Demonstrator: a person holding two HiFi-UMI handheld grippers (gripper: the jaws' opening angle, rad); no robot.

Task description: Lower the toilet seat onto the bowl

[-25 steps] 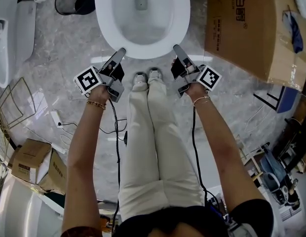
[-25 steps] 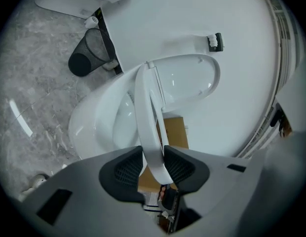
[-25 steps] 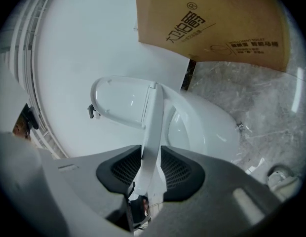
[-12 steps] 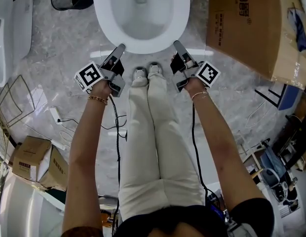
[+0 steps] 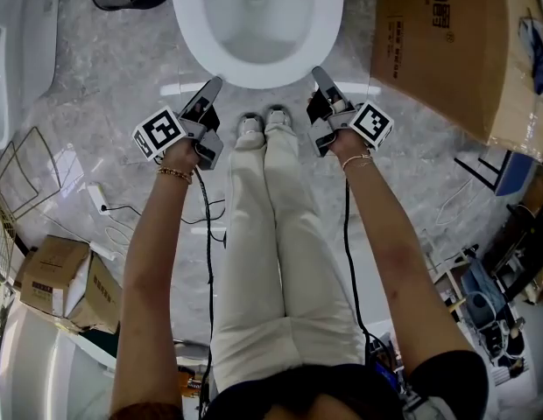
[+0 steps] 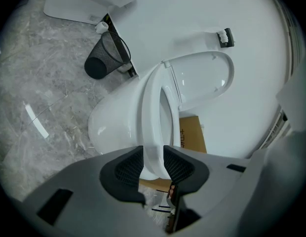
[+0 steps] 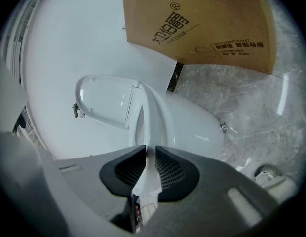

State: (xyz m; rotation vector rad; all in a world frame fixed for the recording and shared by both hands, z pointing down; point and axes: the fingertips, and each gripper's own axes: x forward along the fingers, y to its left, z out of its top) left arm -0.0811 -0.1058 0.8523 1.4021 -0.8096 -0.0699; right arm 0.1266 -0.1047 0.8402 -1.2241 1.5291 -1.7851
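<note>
Our left gripper (image 6: 153,161) was closed on the front rim of the white plastic toilet seat (image 6: 151,117), squeezing it from both faces. Our right gripper (image 7: 150,164) had just been closing its jaws and pinched the same rim further round, with only the thin seat edge between them. We judged that holding the seat at two points kept it level and let it sink slowly rather than slam. The seat hung low over the glossy white ceramic bowl (image 6: 111,125), swung well away from the raised white lid (image 6: 202,78). We could not tell whether it already met the bowl. Around the toilet lay a grey marbled tile floor (image 6: 39,98), with a black wire waste bin (image 6: 101,65) beside the bowl, a plain white wall (image 6: 192,14) behind it, and a large brown cardboard box (image 7: 207,23) on the other side.
</note>
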